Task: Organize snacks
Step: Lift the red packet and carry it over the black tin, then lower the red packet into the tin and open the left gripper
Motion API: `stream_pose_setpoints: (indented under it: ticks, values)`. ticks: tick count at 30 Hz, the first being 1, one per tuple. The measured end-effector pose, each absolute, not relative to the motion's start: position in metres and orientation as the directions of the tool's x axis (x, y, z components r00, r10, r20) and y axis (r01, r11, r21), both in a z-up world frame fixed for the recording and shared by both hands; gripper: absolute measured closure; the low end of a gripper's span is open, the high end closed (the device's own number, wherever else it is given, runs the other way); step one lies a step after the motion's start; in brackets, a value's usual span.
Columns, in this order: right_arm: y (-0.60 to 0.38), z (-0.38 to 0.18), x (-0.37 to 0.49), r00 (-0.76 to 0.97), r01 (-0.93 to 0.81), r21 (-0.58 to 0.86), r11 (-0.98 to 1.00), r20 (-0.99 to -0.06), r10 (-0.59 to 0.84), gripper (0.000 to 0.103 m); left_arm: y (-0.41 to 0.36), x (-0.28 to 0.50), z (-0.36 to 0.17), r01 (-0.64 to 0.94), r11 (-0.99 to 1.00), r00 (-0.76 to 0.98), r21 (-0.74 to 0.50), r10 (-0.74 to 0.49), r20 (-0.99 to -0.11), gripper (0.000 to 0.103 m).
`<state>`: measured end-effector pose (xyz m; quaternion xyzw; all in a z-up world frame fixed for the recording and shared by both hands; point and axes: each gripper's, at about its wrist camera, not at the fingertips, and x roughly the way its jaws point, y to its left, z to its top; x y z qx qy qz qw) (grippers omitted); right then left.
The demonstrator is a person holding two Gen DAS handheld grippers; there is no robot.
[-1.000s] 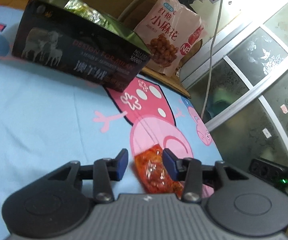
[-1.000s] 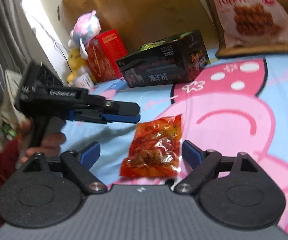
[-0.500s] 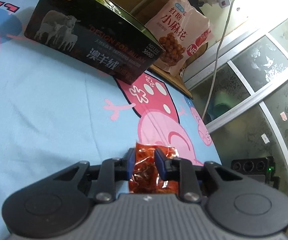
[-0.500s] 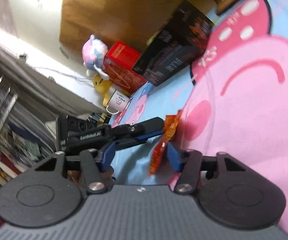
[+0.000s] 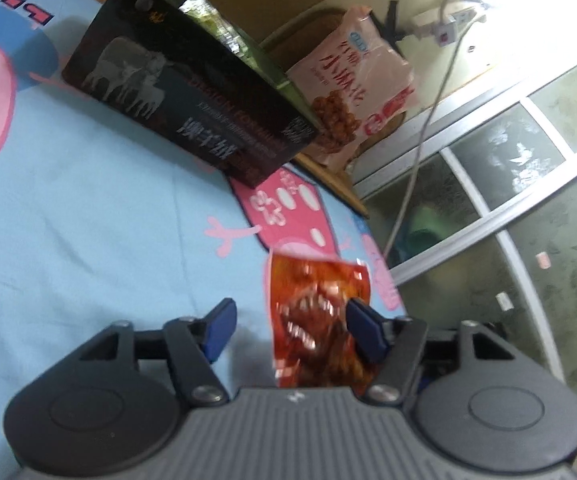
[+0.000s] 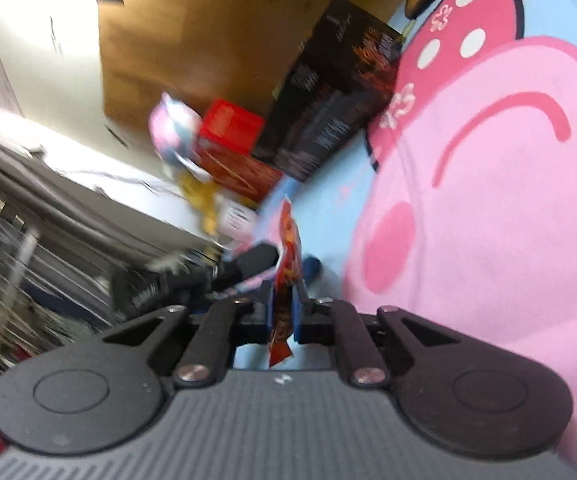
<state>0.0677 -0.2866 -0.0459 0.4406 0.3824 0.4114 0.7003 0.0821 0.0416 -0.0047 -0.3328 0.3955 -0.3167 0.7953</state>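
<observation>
**Packet off the sheet, box not reached**

I start on my left gripper (image 5: pixel 286 326): its blue pads stand wide apart, holding nothing. The red snack packet (image 5: pixel 318 328) hangs in that gap, up off the blue cartoon bedsheet (image 5: pixel 88 220), brushing or just beside the right-hand pad; I can't tell which through the blur.

Over to my right gripper (image 6: pixel 282 316): here the pads are pressed together on the packet's lower part, and the packet stands edge-on between them with its top sticking up and a corner dangling below. So the packet is in my right gripper's grip, in the air, near the left tool.

Progress, as I judge it: one snack is picked up, nothing more. The dark open-topped box (image 5: pixel 192 100) sits well apart at the far end of the sheet and looks the likely place to put it, though that is my guess. The big pink snack bag (image 5: pixel 352 88) leans behind it, untouched.

What I can't read: the right wrist view is smeared by motion, so the red carton (image 6: pixel 232 136) and soft toy (image 6: pixel 176 132) beyond are only blobs. The box's inside is barely visible past its rim, just a glint of something green. The packet's bottom edge is hidden behind my left gripper's body.
</observation>
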Motion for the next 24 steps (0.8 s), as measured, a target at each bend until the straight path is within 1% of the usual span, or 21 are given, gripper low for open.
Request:
stream_pose_setpoints:
  ticks: [1,2,4,5,6,11,14,16,19,20,22,23,24]
  values:
    - [-0.287,-0.044,0.071,0.371,-0.236,0.940,0.247,-0.148,0.917,0.091,0.042,0.081,-0.003,0.247,0.564,0.489,-0.788,-0.774,-0.402,0.039]
    - [-0.287,-0.043,0.074,0.372,-0.232,0.949,0.215,-0.118,0.921,0.091,0.044,0.082,0.000,0.251,0.545,0.493,-0.800,-0.783,-0.379,0.041]
    - [-0.287,-0.040,0.084,0.375,-0.228,0.959,0.167,-0.072,0.924,0.091,0.047,0.086,0.008,0.263,0.522,0.502,-0.811,-0.792,-0.347,0.052]
    - [-0.286,-0.038,0.090,0.377,-0.229,0.962,0.152,-0.056,0.924,0.091,0.049,0.089,0.015,0.279,0.511,0.506,-0.813,-0.798,-0.328,0.062]
    - [-0.284,-0.034,0.097,0.377,-0.234,0.961,0.143,-0.046,0.925,0.091,0.050,0.094,0.021,0.291,0.515,0.514,-0.806,-0.795,-0.323,0.065]
    - [-0.271,-0.006,0.140,0.392,-0.301,0.939,0.167,-0.038,0.919,0.091,0.055,0.134,0.062,0.344,0.612,0.587,-0.712,-0.732,-0.346,0.065]
    - [-0.262,0.013,0.174,0.425,-0.343,0.921,0.185,-0.024,0.905,0.091,0.057,0.167,0.085,0.369,0.680,0.644,-0.633,-0.679,-0.354,0.065]
    - [-0.253,0.023,0.196,0.460,-0.371,0.899,0.235,-0.042,0.887,0.091,0.056,0.187,0.091,0.359,0.732,0.679,-0.579,-0.631,-0.376,0.065]
    - [-0.234,0.032,0.217,0.522,-0.419,0.826,0.377,-0.121,0.844,0.091,0.054,0.217,0.085,0.309,0.786,0.704,-0.535,-0.567,-0.427,0.065]
    - [-0.228,0.034,0.219,0.547,-0.436,0.784,0.441,-0.158,0.822,0.091,0.053,0.225,0.079,0.288,0.797,0.703,-0.531,-0.553,-0.448,0.064]
    - [-0.212,0.037,0.218,0.604,-0.462,0.673,0.578,-0.238,0.760,0.088,0.050,0.236,0.067,0.245,0.817,0.699,-0.522,-0.522,-0.488,0.062]
    - [-0.205,0.036,0.215,0.628,-0.476,0.616,0.627,-0.261,0.733,0.089,0.049,0.237,0.064,0.238,0.823,0.702,-0.516,-0.513,-0.495,0.062]
    - [-0.198,0.036,0.208,0.667,-0.491,0.537,0.686,-0.276,0.692,0.086,0.047,0.237,0.061,0.236,0.831,0.708,-0.503,-0.501,-0.497,0.060]
